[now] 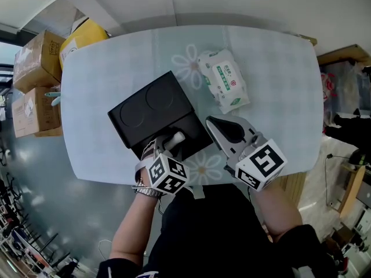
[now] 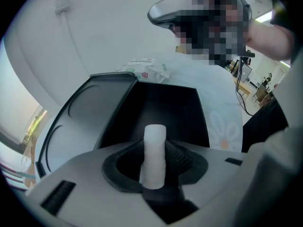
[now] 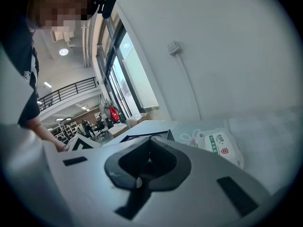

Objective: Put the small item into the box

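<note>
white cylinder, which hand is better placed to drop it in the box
Left: the left gripper holds the white cylinder over the open black box; the right gripper is empty.

The left gripper (image 1: 168,143) holds a white item (image 1: 176,137) at its tips over the black box (image 1: 195,126); right gripper (image 1: 224,131) alongside, wipes (image 1: 224,80) just beyond.

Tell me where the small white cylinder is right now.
In the left gripper view the white cylinder is clamped in the left gripper, over the open black box; the head view shows it left of the right gripper.
</note>
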`<state>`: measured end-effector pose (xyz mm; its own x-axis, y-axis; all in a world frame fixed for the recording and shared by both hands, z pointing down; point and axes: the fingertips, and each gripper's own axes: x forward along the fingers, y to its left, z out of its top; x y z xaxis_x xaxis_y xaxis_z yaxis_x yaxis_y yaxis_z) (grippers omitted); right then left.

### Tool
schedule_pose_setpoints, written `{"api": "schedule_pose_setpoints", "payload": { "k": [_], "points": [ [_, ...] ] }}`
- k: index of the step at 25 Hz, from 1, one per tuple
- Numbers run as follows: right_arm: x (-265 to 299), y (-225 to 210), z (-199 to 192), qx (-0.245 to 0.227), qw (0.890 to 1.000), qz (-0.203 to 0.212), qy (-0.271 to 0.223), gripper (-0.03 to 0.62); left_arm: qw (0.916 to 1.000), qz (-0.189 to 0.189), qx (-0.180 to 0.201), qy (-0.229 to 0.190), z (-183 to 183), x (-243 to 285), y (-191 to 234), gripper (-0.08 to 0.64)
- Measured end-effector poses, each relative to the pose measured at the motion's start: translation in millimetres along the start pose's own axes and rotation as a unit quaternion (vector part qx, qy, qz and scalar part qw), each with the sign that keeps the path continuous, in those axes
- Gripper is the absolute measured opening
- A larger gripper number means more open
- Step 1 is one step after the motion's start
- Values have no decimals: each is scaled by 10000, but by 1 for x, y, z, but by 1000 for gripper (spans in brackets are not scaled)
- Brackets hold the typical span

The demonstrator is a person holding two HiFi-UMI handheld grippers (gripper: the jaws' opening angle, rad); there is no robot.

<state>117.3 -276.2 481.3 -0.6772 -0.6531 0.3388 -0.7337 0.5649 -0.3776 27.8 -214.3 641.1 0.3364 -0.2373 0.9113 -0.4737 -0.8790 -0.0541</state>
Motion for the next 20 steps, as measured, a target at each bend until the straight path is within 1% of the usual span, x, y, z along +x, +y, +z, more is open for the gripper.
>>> {"api": "schedule_pose_setpoints", "payload": {
  "k": [3, 8, 12, 16, 20],
  "points": [
    [0, -2, 0, 43, 10000, -3, -1, 9, 10000, -83, -30, 38, 0, 2, -1, 144],
    [0, -2, -2, 51, 10000, -1, -12, 9, 9999, -117, 13, 29, 0, 5, -3, 155],
    [-4, 2, -1, 44, 10000, -20, -33, 9, 9999, -113, 17, -81, 3, -1, -4, 167],
    [-9, 12, 5, -10, 9999, -44, -100, 9, 9993, 10, -71, -380, 8, -17, -2, 167],
    [-12, 25, 8, -78, 9998, -32, -159, 9, 9954, 155, -243, -913, 20, -45, 1, 167]
  ]
}}
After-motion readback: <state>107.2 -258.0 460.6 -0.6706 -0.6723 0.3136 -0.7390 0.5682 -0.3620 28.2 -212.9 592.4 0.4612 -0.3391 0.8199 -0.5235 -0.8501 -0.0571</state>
